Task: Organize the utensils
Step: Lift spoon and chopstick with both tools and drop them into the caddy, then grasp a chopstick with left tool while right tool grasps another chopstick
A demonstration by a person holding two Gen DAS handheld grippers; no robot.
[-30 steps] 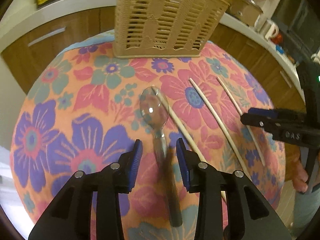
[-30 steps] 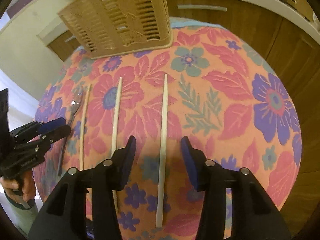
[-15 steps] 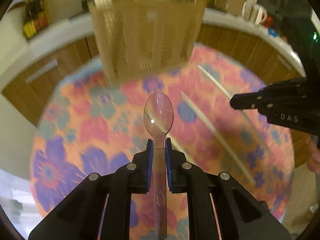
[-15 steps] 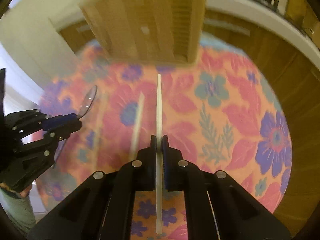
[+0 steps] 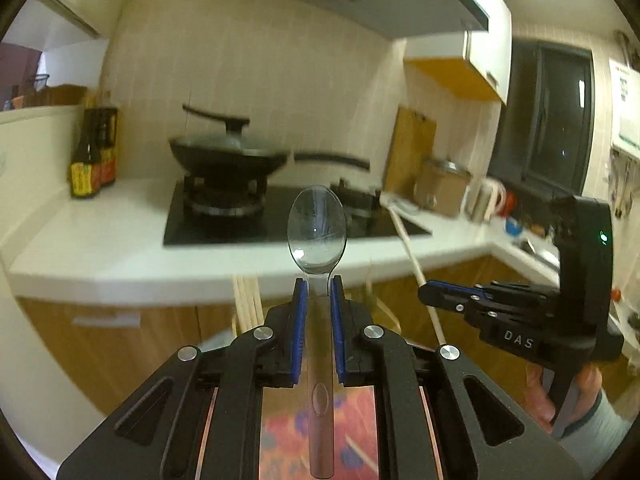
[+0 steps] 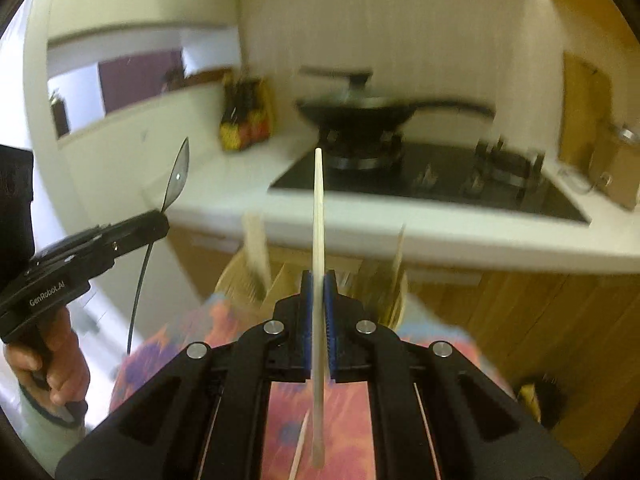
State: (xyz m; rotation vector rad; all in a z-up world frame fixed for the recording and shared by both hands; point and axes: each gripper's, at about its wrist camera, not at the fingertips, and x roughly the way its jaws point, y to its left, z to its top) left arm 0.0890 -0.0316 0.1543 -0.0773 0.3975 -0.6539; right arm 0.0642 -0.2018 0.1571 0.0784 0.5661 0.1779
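Note:
My left gripper (image 5: 318, 282) is shut on the neck of a clear plastic spoon (image 5: 317, 232), held high with its bowl pointing forward. My right gripper (image 6: 319, 278) is shut on a pale wooden chopstick (image 6: 318, 208) that sticks out ahead of the pads. Each gripper shows in the other's view: the right one (image 5: 424, 292) with its chopstick (image 5: 408, 244), the left one (image 6: 162, 220) with the spoon (image 6: 178, 178) edge-on. The beige slatted basket (image 6: 256, 252) is blurred, just beyond the right gripper. More chopsticks (image 6: 299, 452) lie on the flowered tablecloth (image 6: 288, 432) below.
A white counter (image 5: 100, 248) runs across ahead, with a black hob (image 5: 224, 224), a lidded wok (image 5: 228, 156) and sauce bottles (image 5: 90, 160). Wooden cabinet fronts (image 6: 540, 320) stand under it. A hand (image 6: 52, 364) holds the left gripper; another hand (image 5: 560, 396) holds the right.
Both grippers closed, the left on the spoon and the right on a chopstick, then rose off the table and tipped up. The views now face the counter and stove instead of the tablecloth.

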